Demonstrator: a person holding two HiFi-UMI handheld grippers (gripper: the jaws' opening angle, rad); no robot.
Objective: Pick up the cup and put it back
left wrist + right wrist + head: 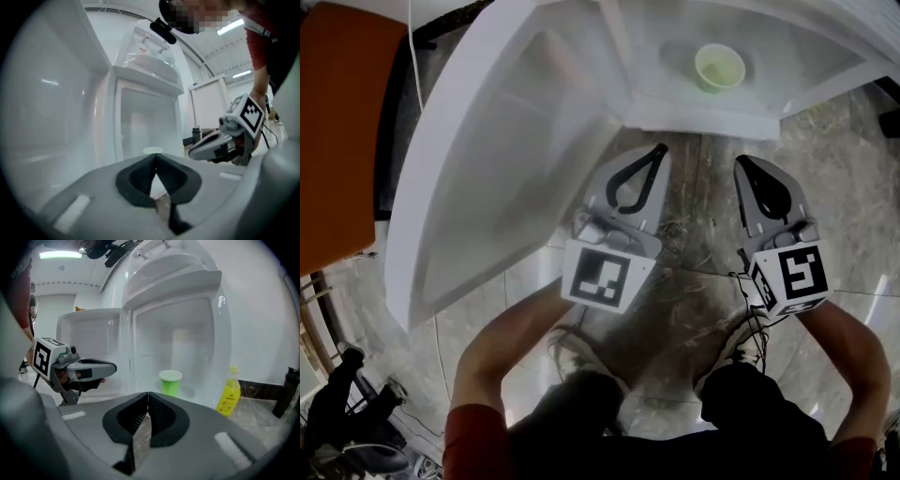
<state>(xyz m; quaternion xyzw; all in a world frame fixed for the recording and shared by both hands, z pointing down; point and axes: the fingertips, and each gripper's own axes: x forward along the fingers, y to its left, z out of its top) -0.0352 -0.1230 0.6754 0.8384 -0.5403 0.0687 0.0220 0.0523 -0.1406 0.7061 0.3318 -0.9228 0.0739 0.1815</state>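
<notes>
A light green cup (719, 67) stands upright on the floor of an open white fridge compartment (703, 117); it also shows in the right gripper view (170, 382), and only its rim (152, 150) shows in the left gripper view. My left gripper (659, 148) and right gripper (741, 161) hover side by side in front of the fridge, short of the cup and not touching it. Both are shut with nothing between the jaws. Each gripper shows in the other's view: the right gripper (220, 143) and the left gripper (84, 367).
The fridge door (487, 169) stands swung open at the left. A yellow bottle (228, 398) and a dark bottle (286, 392) stand on the floor to the right of the fridge. An orange surface (337, 131) lies at the far left. The person's shoes (741, 342) rest on marbled floor.
</notes>
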